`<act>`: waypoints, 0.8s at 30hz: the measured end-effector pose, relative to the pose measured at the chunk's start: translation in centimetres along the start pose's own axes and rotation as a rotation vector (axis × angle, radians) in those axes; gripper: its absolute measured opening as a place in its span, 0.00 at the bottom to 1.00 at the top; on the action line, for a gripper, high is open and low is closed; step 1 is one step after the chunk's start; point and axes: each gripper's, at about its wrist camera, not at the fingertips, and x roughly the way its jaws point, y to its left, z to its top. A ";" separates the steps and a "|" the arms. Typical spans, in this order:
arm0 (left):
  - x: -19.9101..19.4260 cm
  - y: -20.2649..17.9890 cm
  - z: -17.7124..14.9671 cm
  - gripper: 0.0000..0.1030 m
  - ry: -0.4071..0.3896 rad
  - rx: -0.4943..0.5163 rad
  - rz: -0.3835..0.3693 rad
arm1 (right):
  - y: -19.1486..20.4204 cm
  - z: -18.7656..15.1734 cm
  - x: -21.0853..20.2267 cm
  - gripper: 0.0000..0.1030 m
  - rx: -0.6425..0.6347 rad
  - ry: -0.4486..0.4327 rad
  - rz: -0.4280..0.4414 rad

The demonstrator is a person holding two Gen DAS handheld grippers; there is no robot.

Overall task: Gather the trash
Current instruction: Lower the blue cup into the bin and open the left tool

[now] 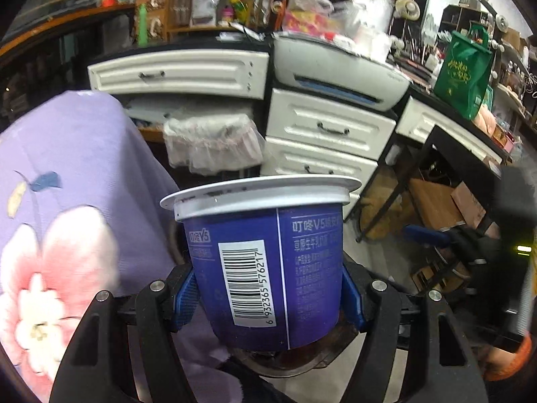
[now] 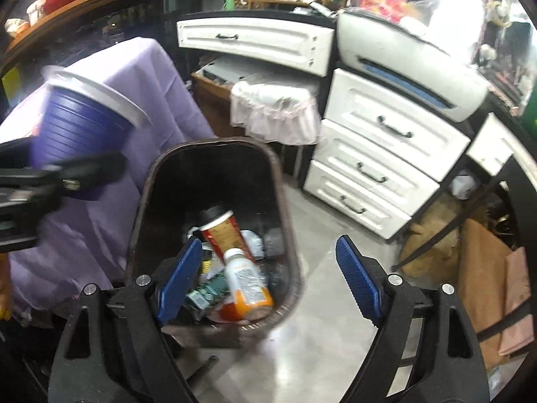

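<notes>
Trash partly collected: your left claw (image 1: 268, 299) pinches the lidded blue plastic yogurt cup (image 1: 265, 262) near the dark bin (image 2: 214, 174) holding bottles; your right claw (image 2: 268, 278) is spread, empty.

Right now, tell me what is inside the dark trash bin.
Inside the trash bin: a red-brown cup with black lid, a white-and-orange bottle, a green packet and crumpled white scraps. Whatever lies beneath them is covered.

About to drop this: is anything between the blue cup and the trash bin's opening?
Nothing visible blocks it. The blue cup, clamped in the left gripper, sits up left of the open trash bin.
</notes>
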 end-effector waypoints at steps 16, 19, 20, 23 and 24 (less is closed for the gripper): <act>7.7 -1.5 -2.0 0.66 0.193 0.043 0.046 | -1.8 -1.0 -3.4 0.80 0.025 -0.049 -0.097; 8.6 -1.4 -2.2 0.67 0.230 0.044 0.046 | -1.9 -1.0 -3.7 0.80 0.028 -0.050 -0.099; 8.9 -1.4 -2.2 0.69 0.242 0.042 0.049 | -1.9 -1.0 -3.8 0.80 0.027 -0.055 -0.103; 8.5 -1.2 -2.3 0.78 0.234 0.034 0.046 | -1.7 -0.9 -4.0 0.80 0.017 -0.059 -0.114; 8.2 -1.2 -2.3 0.78 0.228 0.033 0.044 | -1.6 -0.9 -4.0 0.80 0.014 -0.060 -0.116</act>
